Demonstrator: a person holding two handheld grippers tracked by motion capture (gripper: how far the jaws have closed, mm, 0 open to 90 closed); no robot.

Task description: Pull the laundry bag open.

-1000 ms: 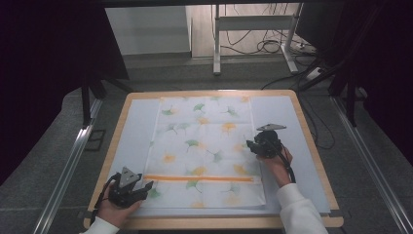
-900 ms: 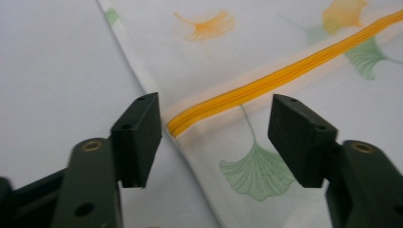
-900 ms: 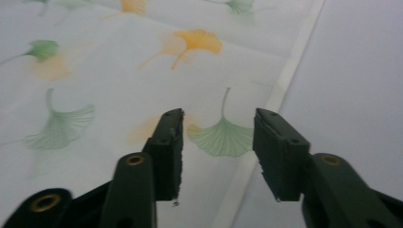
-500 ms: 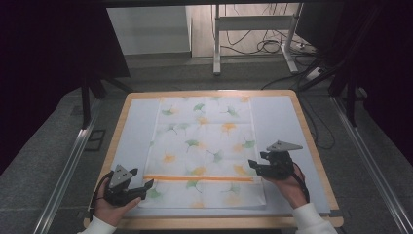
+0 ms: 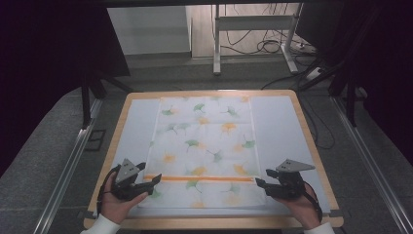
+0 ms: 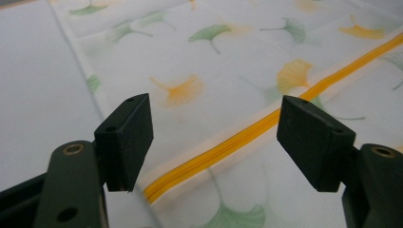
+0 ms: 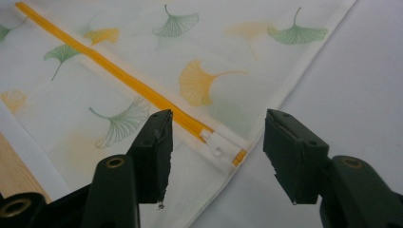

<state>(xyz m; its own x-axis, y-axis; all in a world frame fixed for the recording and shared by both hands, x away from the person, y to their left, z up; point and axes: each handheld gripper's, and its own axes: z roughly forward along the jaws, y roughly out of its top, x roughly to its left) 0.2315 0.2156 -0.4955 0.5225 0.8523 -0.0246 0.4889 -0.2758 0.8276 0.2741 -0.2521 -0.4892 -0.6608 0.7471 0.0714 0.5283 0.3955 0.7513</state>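
Lying flat on the wood-rimmed counter: a ginkgo-print cloth with an orange zipper. Left hand-held gripper and right hand-held gripper sit at the zipper's ends, jaws apart. Grey floor, cables behind.

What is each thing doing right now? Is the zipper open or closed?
Leaf-print bag: lying flat, spread out on the table.
Orange zipper: looks closed, slider at its right end.
Left gripper: open, holding nothing.
Right gripper: open, holding nothing.
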